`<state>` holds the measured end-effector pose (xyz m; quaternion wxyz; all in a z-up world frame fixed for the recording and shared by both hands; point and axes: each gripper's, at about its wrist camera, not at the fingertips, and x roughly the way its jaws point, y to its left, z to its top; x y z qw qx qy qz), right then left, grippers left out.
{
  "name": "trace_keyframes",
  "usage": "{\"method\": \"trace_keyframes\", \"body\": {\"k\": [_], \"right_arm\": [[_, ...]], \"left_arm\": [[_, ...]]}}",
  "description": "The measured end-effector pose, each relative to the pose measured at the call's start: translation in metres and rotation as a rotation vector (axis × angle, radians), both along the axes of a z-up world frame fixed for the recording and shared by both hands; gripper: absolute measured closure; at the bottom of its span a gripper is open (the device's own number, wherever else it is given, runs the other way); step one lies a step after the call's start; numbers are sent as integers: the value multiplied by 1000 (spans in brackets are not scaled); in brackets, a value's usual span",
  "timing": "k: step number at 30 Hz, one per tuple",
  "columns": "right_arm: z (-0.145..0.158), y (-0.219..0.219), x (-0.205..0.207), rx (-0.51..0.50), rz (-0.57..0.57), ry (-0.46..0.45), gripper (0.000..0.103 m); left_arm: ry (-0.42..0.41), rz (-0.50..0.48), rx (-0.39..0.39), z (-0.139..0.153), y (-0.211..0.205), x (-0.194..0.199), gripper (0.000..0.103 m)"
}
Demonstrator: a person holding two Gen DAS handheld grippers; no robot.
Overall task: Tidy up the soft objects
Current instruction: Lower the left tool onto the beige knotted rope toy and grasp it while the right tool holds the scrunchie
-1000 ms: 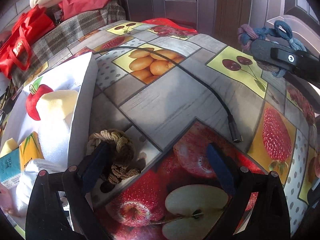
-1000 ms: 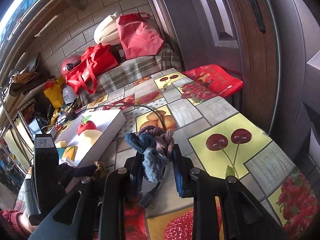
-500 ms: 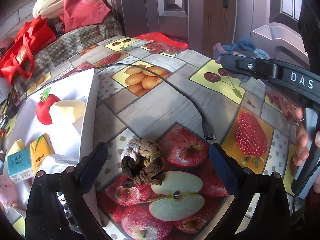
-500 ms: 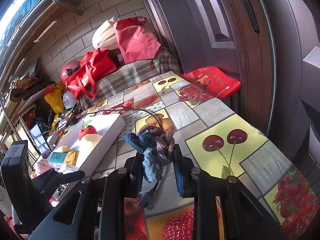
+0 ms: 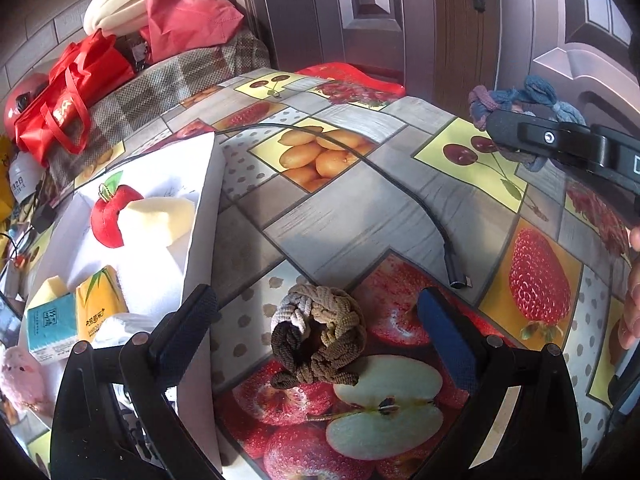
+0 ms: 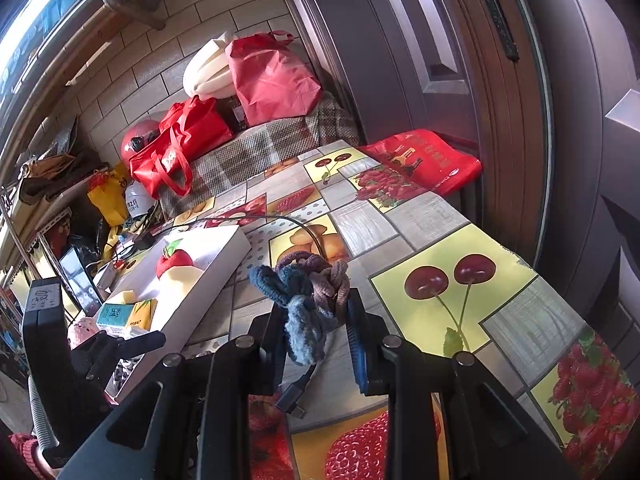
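Observation:
A brown-and-beige braided scrunchie [image 5: 318, 336] lies on the fruit-print tablecloth, between the fingers of my open left gripper [image 5: 316, 320], which does not touch it. My right gripper [image 6: 314, 320] is shut on a blue-and-mauve braided scrunchie [image 6: 306, 292] and holds it above the table; it also shows at the right of the left wrist view [image 5: 516, 100]. A white box [image 5: 160, 236] at the left holds a red plush apple [image 5: 108, 216], a pale foam wedge [image 5: 156, 220], tissue packs [image 5: 72, 320] and other soft items.
A black cable [image 5: 400, 188] with a plug end [image 5: 456, 276] runs across the table. Red bags [image 6: 176, 156] and a checked cloth [image 6: 272, 144] sit at the table's far end. A dark door [image 6: 440, 60] stands behind. A pink plush [image 5: 16, 376] lies by the box.
My left gripper has drawn back and shifted right, so the brown scrunchie now sits centred between its open fingers. My right gripper still holds the blue scrunchie, nearly still.

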<state>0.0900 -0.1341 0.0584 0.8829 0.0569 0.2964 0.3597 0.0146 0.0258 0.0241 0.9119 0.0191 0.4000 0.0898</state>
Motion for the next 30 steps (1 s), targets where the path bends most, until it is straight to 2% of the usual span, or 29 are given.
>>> {"method": "trace_keyframes", "body": {"k": [2, 5, 8, 10, 13, 15, 20, 21, 23, 24, 25, 28, 30], "right_arm": [[-1, -1, -1, 4, -1, -1, 76], [-3, -4, -2, 12, -6, -2, 76], [-3, -6, -2, 20, -11, -2, 76], [-3, -6, -2, 26, -10, 2, 76], [-3, -6, -3, 30, -5, 3, 75], [-3, -7, -3, 35, -4, 6, 75], [-2, -6, -3, 35, -3, 6, 75], [-2, -6, -3, 35, -3, 6, 75], [0, -6, -4, 37, -3, 5, 75], [0, -5, -5, 37, -3, 4, 75], [2, -6, -5, 38, -1, 3, 75], [4, -4, -7, 39, 4, 0, 75], [5, -2, -8, 39, 10, -3, 75]], "left_arm": [[9, 4, -67, -3, 13, 7, 2], [25, -57, -141, -8, 15, 9, 2], [39, -145, -174, -11, 2, 4, 2], [18, -184, -171, -9, -6, -1, 2], [-7, -171, -196, -3, -4, -3, 2], [6, -146, -191, -3, 0, 1, 2], [55, -152, -80, -16, -14, 3, 5], [59, -161, -54, -18, -19, 2, 9], [56, -184, -21, -20, -27, -1, 24], [47, -195, -24, -19, -28, -3, 39], [50, -192, -12, -18, -29, -3, 51], [51, -171, 25, -17, -30, -3, 56], [38, -164, 45, -18, -30, -6, 65]]}}
